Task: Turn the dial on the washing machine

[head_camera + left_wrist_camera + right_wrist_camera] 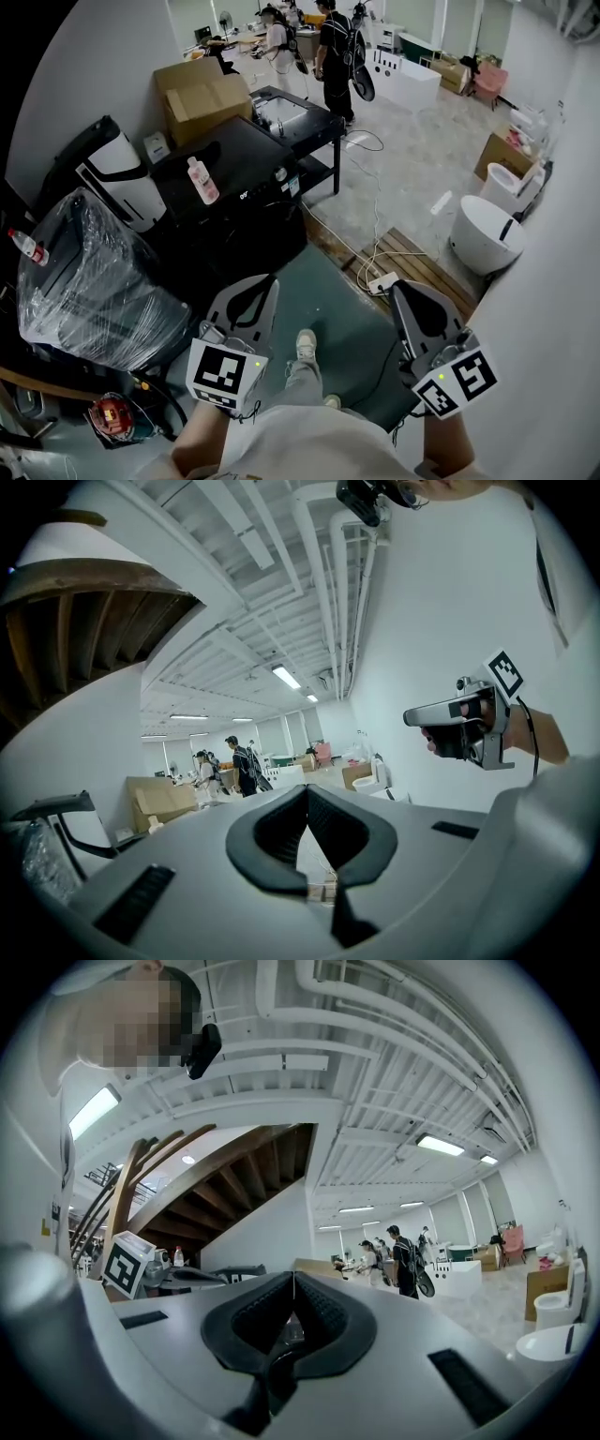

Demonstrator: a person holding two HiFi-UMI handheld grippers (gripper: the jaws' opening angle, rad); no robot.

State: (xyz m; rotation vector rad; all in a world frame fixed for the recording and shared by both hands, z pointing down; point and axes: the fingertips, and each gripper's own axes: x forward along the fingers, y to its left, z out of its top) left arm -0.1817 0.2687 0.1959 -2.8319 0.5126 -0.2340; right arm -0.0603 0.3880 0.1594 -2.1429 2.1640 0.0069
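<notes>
Both claws were closed tight with nothing in them. The left gripper (266,287) and the right gripper (400,291) were held side by side, pointing out level over the green floor (352,323), and each gripper's own view showed its jaw tips meeting on empty air.

The black box I took for the washing machine (234,202) stood farther off and to the left, with a pink-capped bottle (202,180) lying on its lid. The dial seemed to be the small knob (281,174) at the right end of its near edge, though it was too small to be sure.

So the target lay ahead and leftward of both claws, well apart from them. The left gripper was the nearer and pointed roughly towards that corner, and I'd judge it the likelier one to reach.
</notes>
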